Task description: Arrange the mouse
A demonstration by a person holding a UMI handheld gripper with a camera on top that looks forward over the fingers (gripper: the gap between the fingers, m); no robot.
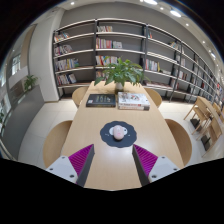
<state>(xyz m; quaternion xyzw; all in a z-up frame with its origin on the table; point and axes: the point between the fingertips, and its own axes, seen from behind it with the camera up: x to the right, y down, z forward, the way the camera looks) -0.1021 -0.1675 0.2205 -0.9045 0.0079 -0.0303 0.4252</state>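
A pale pink-white mouse (118,131) sits on a dark round mouse mat (119,135) in the middle of a long light wooden table (100,115). My gripper (113,160) is held above the near end of the table, short of the mat. Its two fingers with magenta pads (81,157) stand wide apart with nothing between them. The mouse lies just ahead of the fingers, about midway between them.
A potted plant (124,72) stands at the far end of the table, with a dark book (100,100) and a stack of books (132,99) in front of it. Wooden chairs (57,140) line both sides. Bookshelves (110,50) fill the back wall.
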